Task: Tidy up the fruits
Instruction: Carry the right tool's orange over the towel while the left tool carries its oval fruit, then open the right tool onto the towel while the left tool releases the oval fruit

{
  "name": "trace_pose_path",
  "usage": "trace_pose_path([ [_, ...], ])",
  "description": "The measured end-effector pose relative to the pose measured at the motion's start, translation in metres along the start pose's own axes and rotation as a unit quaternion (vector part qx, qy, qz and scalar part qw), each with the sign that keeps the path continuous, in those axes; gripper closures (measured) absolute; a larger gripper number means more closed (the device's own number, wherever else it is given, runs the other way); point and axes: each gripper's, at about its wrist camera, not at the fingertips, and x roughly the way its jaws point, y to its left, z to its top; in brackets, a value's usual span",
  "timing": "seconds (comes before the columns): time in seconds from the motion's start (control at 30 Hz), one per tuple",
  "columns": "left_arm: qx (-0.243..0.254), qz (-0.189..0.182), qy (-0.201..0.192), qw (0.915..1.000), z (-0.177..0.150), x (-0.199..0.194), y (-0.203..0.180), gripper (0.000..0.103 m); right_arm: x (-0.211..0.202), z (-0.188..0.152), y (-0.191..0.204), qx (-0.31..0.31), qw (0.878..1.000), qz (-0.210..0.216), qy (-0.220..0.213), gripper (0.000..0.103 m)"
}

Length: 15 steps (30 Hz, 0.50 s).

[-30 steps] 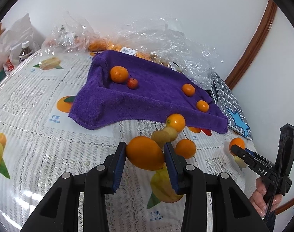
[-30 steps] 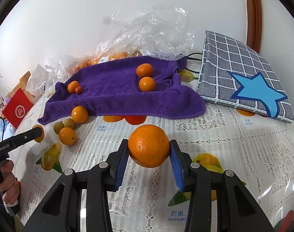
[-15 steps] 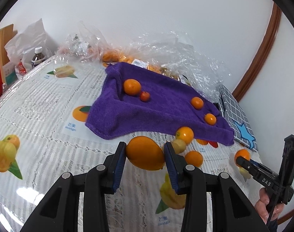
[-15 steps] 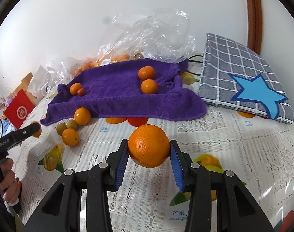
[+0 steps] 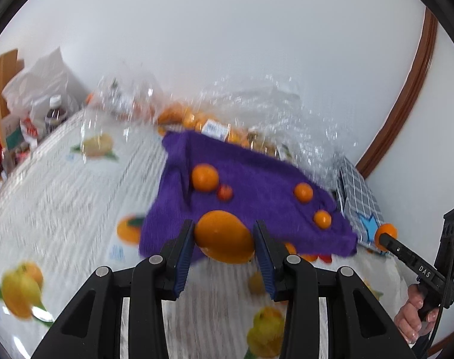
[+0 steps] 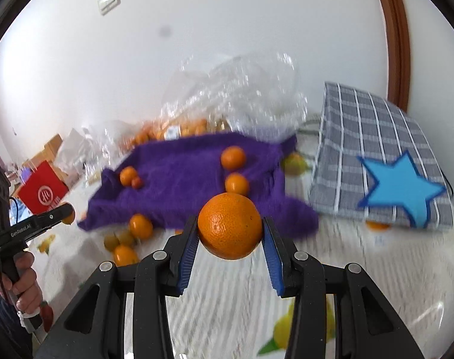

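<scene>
Purple towel (image 5: 256,206) is spread on the counter (image 5: 62,197), with four small fruits resting on it: an orange (image 5: 205,177) touching a small red fruit (image 5: 225,192) toward one end, and two more oranges (image 6: 233,157) near each other toward the other. An oval orange fruit (image 5: 225,237) is clenched between the blue pads of the left tool (image 5: 224,246), held above the counter at the towel's near edge. A round orange (image 6: 229,225) with pitted skin is gripped the same way by the right tool (image 6: 229,240), also in front of the towel. Loose fruits (image 6: 140,226) lie on the lace-patterned cloth just beside the towel's edge. A grey checked bag (image 6: 373,146) with a blue star is seen beside the towel, and crumpled clear plastic (image 6: 241,98) with more oranges inside lies behind it against the white wall. A red bag (image 6: 43,191) stands at the far end. Both views are blurred, so finer detail cannot be told.
</scene>
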Motion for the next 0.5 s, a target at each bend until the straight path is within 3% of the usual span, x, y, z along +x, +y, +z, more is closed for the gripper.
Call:
trace_pose_path([
  [0.23, 0.004, 0.0, -0.028, 0.9996, 0.047, 0.016, -0.005, 0.065, 0.02, 0.05, 0.0, 0.001, 1.0, 0.001, -0.028, 0.061],
  [0.5, -0.013, -0.003, -0.028, 0.9995, 0.07, 0.069, -0.015, 0.065, 0.074, 0.082, -0.005, 0.018, 1.0, 0.013, -0.011, 0.061],
])
